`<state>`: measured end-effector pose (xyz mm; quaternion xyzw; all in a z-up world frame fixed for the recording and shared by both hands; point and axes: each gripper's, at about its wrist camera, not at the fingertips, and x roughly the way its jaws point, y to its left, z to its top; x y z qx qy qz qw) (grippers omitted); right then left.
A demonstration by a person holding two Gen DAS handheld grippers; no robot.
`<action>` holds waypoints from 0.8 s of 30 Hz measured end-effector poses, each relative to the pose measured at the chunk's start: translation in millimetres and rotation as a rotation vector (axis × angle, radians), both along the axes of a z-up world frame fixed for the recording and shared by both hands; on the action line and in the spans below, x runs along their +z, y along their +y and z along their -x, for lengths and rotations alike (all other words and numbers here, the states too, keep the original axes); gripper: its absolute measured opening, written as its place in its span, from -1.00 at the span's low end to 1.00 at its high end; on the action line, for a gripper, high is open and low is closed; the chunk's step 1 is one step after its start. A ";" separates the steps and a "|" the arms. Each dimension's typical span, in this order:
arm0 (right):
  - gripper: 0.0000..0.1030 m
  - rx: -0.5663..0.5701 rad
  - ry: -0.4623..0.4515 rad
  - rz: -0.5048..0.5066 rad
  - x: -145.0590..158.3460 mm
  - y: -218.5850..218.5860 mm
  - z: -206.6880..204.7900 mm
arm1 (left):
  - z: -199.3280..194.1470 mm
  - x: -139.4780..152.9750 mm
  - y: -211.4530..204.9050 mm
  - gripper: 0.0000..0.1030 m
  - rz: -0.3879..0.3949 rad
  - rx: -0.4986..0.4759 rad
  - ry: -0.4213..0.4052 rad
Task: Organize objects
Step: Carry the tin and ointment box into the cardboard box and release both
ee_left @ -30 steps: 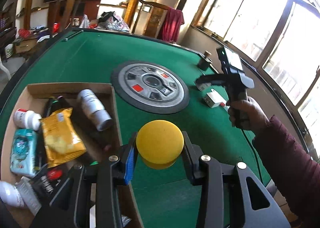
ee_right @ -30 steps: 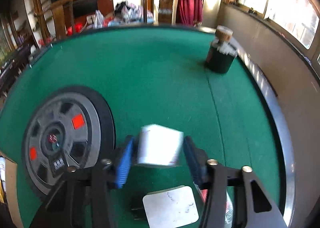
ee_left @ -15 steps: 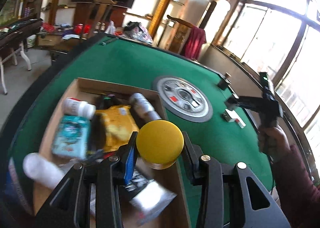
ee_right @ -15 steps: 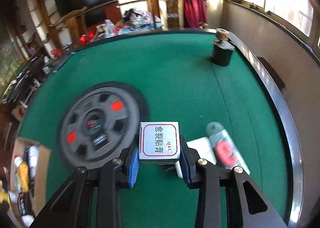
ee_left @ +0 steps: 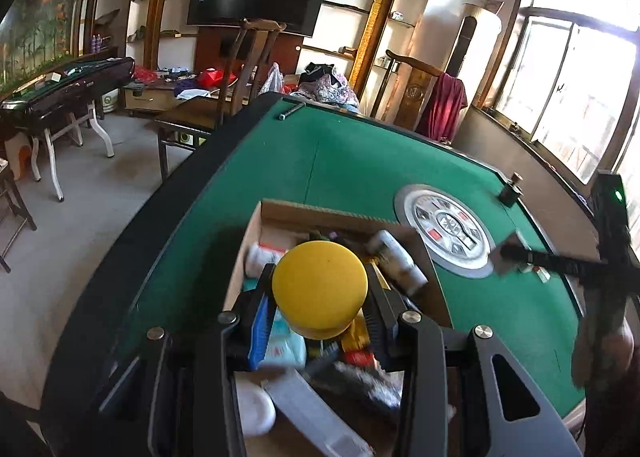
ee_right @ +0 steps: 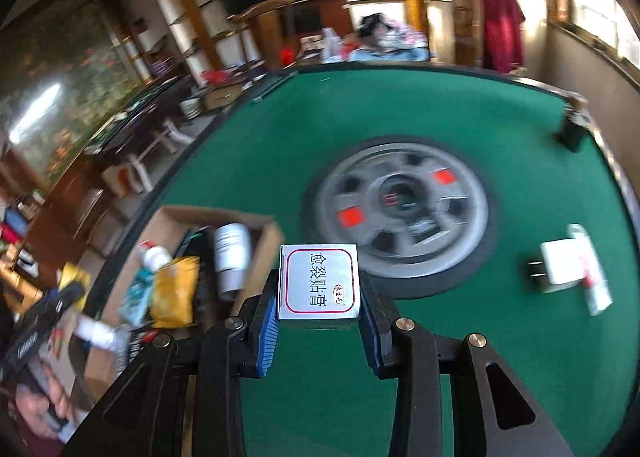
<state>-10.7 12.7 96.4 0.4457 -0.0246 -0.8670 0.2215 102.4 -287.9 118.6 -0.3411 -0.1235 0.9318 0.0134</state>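
- My left tongs (ee_left: 320,297) are clenched on a round yellow-lidded jar (ee_left: 319,289), which hangs over the open brown cardboard box (ee_left: 328,213) near the left edge of the green felt tabletop (ee_left: 340,161).
- The box is crowded: a white cylindrical bottle (ee_left: 396,261), a yellow snack packet (ee_right: 174,293), a pale blue packet (ee_left: 284,345) and other small items fill most of its floor.
- My right tongs (ee_right: 318,321) are clamped on a small silver box with a red-bordered label (ee_right: 319,284), above bare felt just right of the cardboard box's right wall.
- Open felt lies beyond the box and around the round grey centre panel with red squares (ee_right: 404,209).
- To the right of that panel sit a white plug adapter (ee_right: 560,267) and a white tube (ee_right: 592,277), touching each other; a dark bottle (ee_right: 574,131) stands near the tabletop's black raised rim (ee_left: 168,209).
- Past the rim, grey floor, a folding table (ee_left: 64,97) and wooden chairs; windows on the right.
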 end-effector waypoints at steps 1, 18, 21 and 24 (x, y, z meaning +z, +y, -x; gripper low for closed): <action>-0.25 0.021 -0.009 0.009 -1.9 -11.1 -2.5 | 7.1 0.4 -1.2 -0.24 0.005 0.000 -0.005; -0.24 0.212 -0.110 -0.013 -42.7 -104.7 -39.2 | 114.1 -31.3 1.0 -0.24 -0.031 0.063 -0.190; -0.24 0.222 -0.108 -0.045 -50.4 -111.2 -43.6 | 116.2 -32.7 4.6 -0.24 -0.019 0.066 -0.202; -0.24 0.239 -0.102 -0.071 -55.0 -117.2 -48.8 | 117.2 -32.7 5.4 -0.24 0.007 0.076 -0.210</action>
